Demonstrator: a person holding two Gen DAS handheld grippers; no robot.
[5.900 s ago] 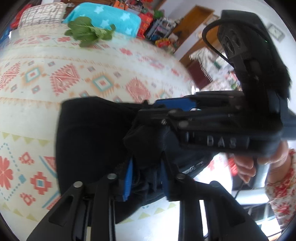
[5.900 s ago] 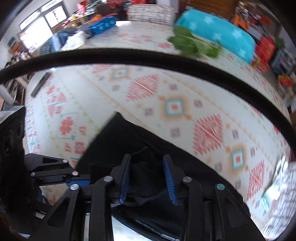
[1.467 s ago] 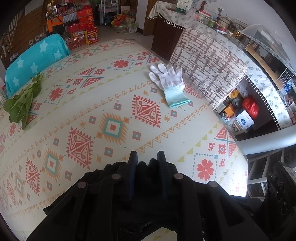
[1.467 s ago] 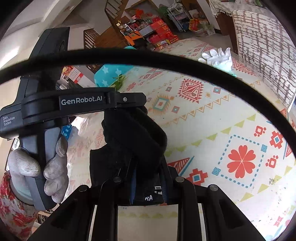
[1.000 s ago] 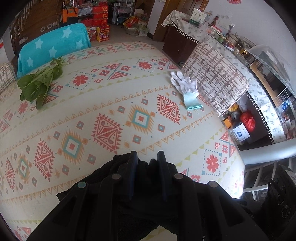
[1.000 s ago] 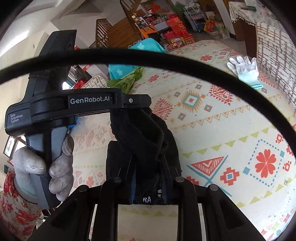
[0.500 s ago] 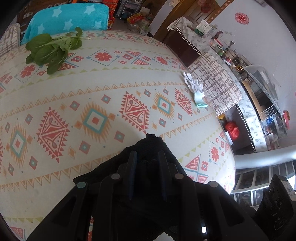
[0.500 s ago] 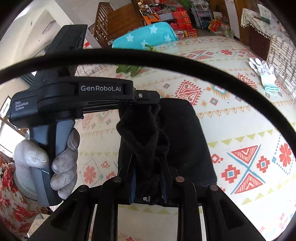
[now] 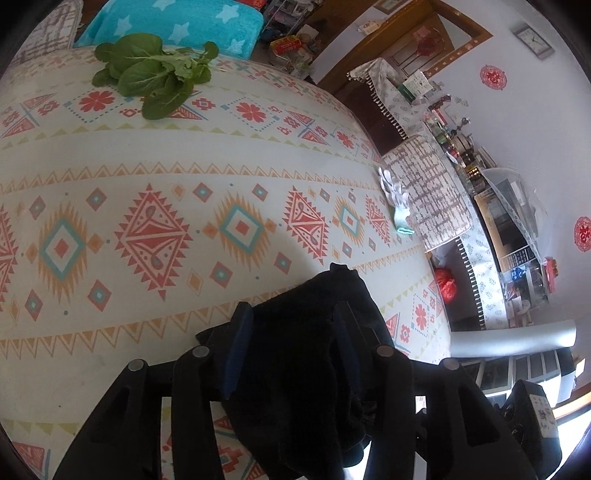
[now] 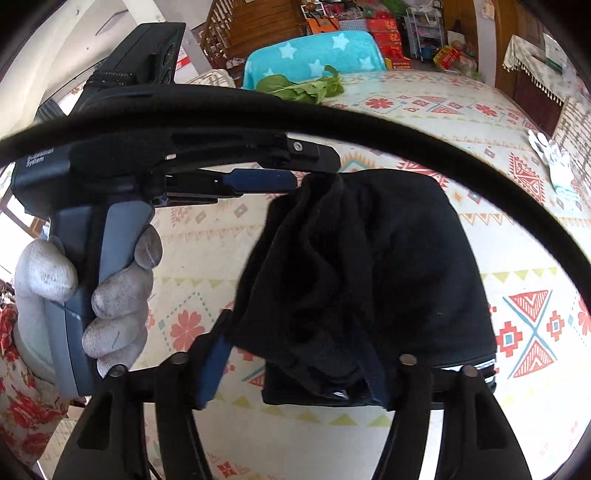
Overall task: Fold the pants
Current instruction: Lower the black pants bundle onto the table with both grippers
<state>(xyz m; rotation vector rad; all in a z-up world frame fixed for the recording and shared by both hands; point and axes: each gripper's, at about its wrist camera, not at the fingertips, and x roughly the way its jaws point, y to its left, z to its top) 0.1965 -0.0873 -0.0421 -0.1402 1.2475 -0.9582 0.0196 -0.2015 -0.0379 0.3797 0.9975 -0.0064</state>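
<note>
The black pants (image 10: 388, 266) lie folded on the patterned tablecloth (image 9: 184, 177), with a bunched fold of cloth standing up over them. My left gripper (image 9: 291, 328) is open, its blue-padded jaws wide apart with the bunched black cloth (image 9: 303, 354) loose between them. It also shows in the right wrist view (image 10: 314, 173), coming from the left, held by a gloved hand (image 10: 110, 280). My right gripper (image 10: 299, 347) is open too, with the cloth draped between its spread jaws.
Green leafy vegetables (image 9: 155, 77) lie at the far side of the table before a turquoise star-print chair back (image 9: 177, 22). A white glove (image 9: 397, 199) lies at the right edge. A black cable (image 10: 369, 125) arcs across the right wrist view.
Both grippers have opened and let go of the pants. The raised cloth has sagged onto the folded pile. Both views have swung toward the vegetables.
</note>
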